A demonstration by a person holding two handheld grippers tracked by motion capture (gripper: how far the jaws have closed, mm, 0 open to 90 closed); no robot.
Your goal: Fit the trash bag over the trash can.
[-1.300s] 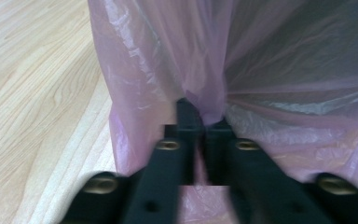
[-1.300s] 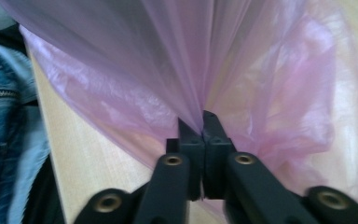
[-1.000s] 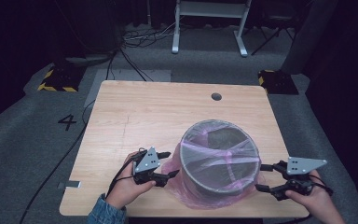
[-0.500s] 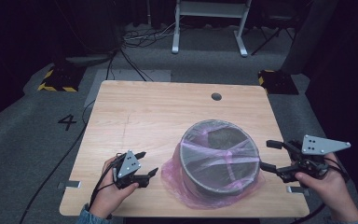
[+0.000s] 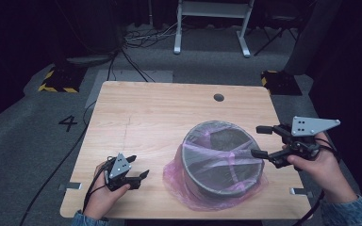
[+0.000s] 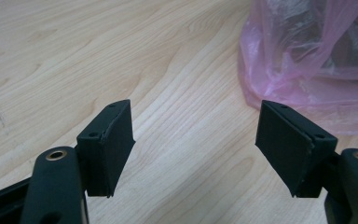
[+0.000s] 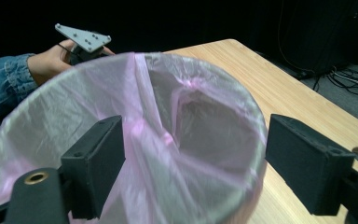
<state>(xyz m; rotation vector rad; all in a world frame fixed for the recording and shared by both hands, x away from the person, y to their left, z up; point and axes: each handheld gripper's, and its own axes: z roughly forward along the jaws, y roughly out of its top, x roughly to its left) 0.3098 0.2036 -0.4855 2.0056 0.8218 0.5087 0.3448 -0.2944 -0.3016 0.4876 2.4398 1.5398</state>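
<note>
A grey bin [image 5: 221, 160] stands on the wooden counter [image 5: 160, 117], toward the person's right and near the front edge. A thin pink bag [image 5: 188, 186] lines it: the film is folded over the rim, drapes down the outside wall and pools in loose wrinkles on the counter around the base, most of all on the left.

The left gripper [image 5: 134, 175] sits low over the counter, well clear of the bag, with its jaws spread and nothing between them. The left gripper view shows bare wood between the pads and the crumpled pink film [image 6: 307, 84] off to one side. The right gripper [image 5: 262, 141] hovers just beside the bin's right rim, jaws wide apart and empty; in the right gripper view they frame the mouth of the bin [image 7: 135, 140].

The bag looks very light, limp and slippery. It probably stretches or tears if pulled hard at one spot, and a pinch on a single layer may slide off. The best hold is likely a bunched fold of the skirt at the base, or the doubled film at the rim. The bin itself appears stiff but light, so it may shift or tip when the film is tugged; bracing its rim with the other gripper seems wise.
</note>
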